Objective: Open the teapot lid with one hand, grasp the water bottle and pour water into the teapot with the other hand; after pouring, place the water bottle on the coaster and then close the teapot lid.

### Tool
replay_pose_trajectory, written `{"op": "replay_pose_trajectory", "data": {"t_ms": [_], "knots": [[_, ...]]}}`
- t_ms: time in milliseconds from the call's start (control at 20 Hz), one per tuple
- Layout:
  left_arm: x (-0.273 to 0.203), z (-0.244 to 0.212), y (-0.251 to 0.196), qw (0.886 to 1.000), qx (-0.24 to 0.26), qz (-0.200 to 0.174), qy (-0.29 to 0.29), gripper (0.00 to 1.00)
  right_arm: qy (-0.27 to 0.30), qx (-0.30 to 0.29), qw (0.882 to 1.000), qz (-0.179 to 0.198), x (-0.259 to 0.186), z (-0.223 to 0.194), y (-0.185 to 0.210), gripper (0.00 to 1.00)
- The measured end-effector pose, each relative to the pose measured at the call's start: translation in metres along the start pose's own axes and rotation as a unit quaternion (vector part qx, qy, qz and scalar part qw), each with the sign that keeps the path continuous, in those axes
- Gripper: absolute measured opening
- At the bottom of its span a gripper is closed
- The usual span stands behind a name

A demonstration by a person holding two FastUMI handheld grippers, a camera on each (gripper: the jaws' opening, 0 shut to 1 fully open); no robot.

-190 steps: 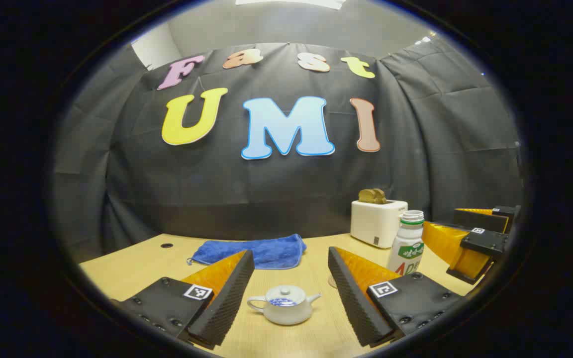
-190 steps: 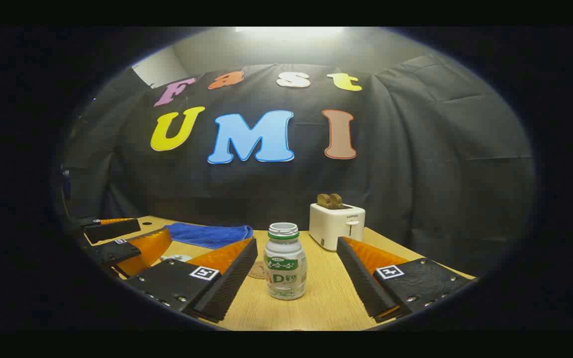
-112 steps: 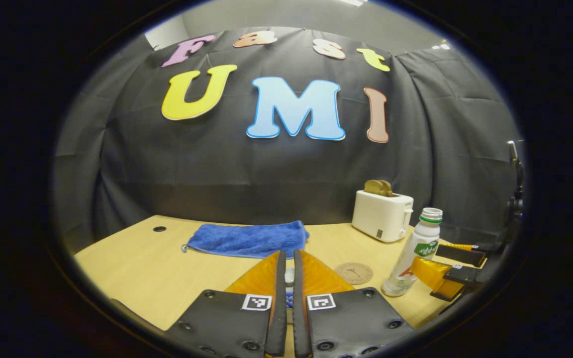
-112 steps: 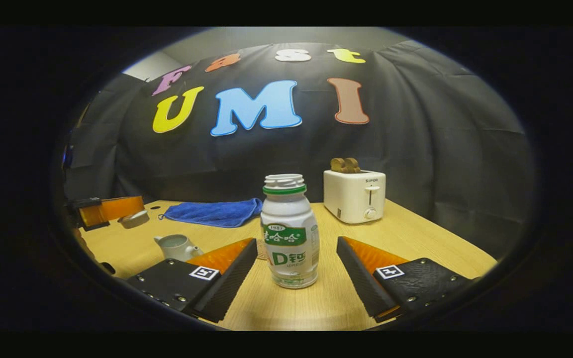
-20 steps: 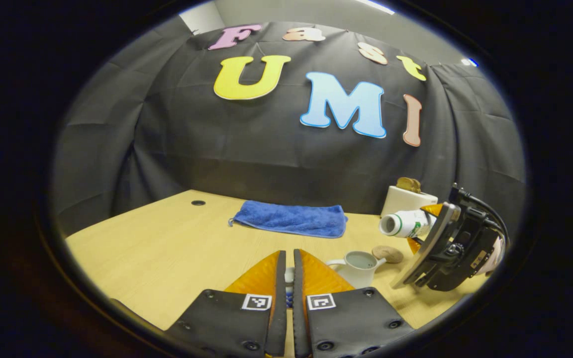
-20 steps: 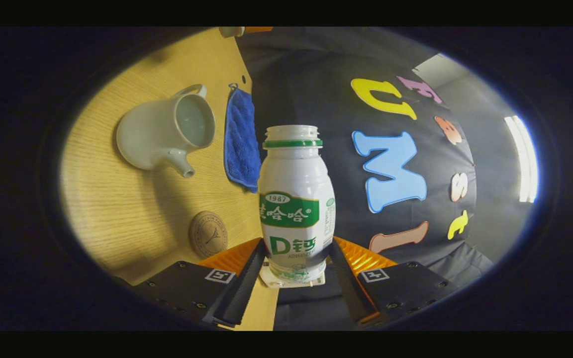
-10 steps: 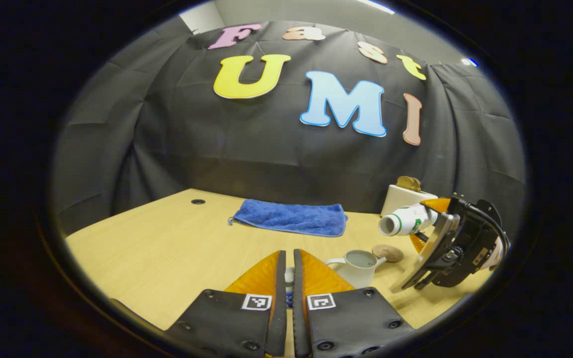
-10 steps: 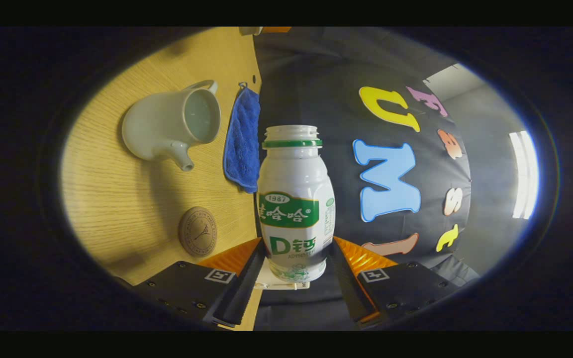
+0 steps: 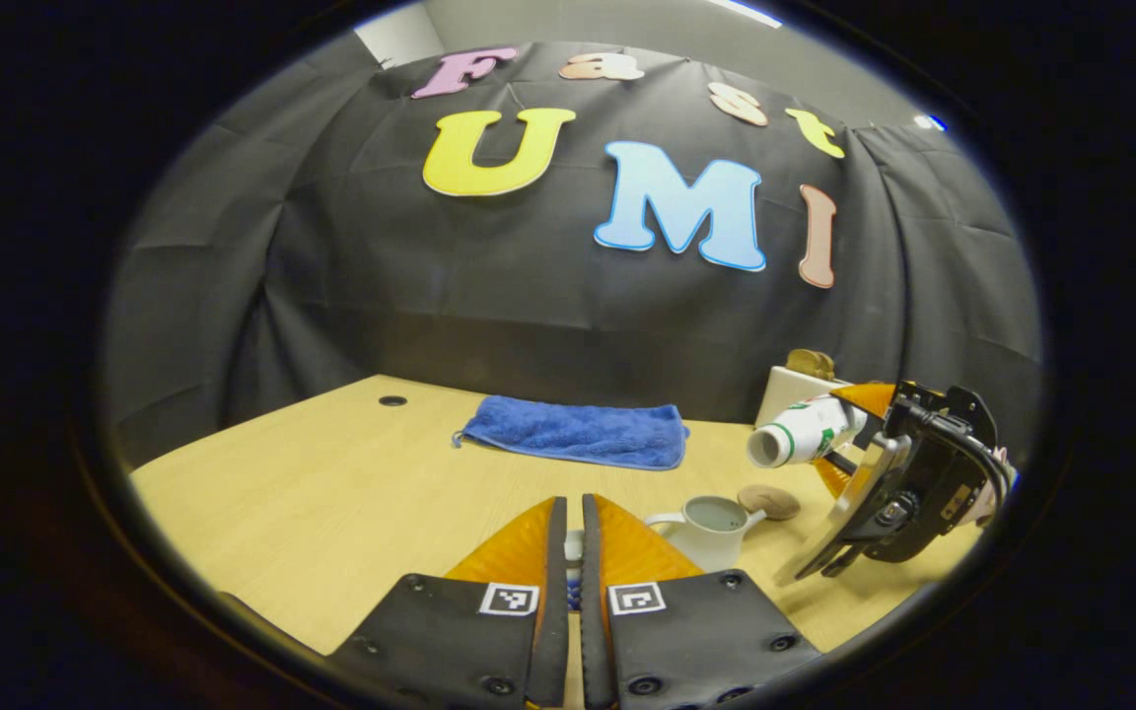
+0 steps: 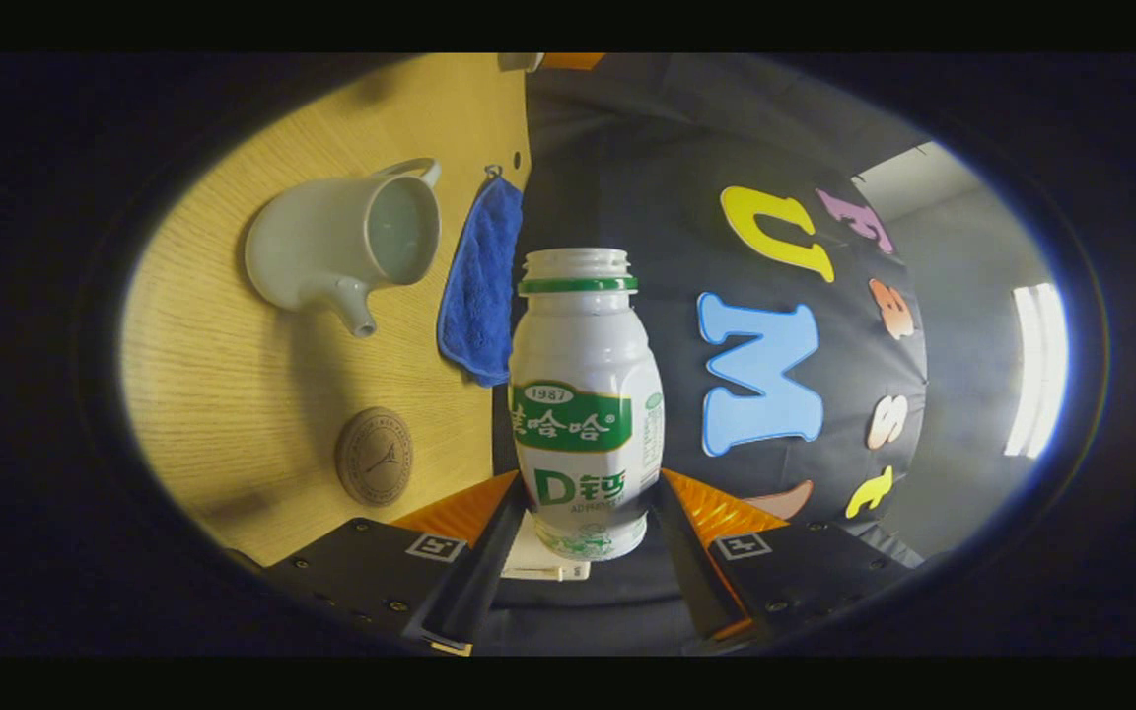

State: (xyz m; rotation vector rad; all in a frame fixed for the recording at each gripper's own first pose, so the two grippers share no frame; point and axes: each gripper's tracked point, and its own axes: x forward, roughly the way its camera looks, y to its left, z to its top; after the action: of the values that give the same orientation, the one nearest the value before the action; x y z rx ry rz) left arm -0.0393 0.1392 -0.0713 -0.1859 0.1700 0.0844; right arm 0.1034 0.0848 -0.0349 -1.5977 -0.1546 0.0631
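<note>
The white teapot (image 9: 709, 530) stands lidless on the table, also in the right gripper view (image 10: 326, 251). My left gripper (image 9: 568, 503) is shut on the teapot lid (image 9: 574, 541), of which a white sliver shows between the fingers. In the right gripper view, my right gripper (image 10: 588, 485) is shut on the white, green-labelled water bottle (image 10: 583, 394). The left gripper view shows the bottle (image 9: 805, 437) lying nearly sideways in the air, its open mouth above and right of the teapot. A round brown coaster (image 9: 770, 501) lies behind the teapot, also in the right gripper view (image 10: 374, 456).
A blue towel (image 9: 573, 434) lies at the back of the wooden table (image 9: 331, 493). A white toaster (image 9: 790, 390) with toast stands at the back right, behind the bottle. A hand holds the right gripper (image 9: 908, 473) at the table's right edge.
The right gripper has rolled a little further, so the bottle's mouth now sits slightly lower than its base. The left gripper and the teapot have stayed still.
</note>
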Motion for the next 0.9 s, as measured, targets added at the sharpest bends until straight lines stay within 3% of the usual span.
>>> {"op": "replay_pose_trajectory", "data": {"t_ms": [900], "knots": [[0.000, -0.003, 0.001, 1.000, -0.006, -0.002, 0.002, 0.16, -0.018, -0.035, 0.999, -0.017, 0.003, 0.007, -0.016, 0.76]]}}
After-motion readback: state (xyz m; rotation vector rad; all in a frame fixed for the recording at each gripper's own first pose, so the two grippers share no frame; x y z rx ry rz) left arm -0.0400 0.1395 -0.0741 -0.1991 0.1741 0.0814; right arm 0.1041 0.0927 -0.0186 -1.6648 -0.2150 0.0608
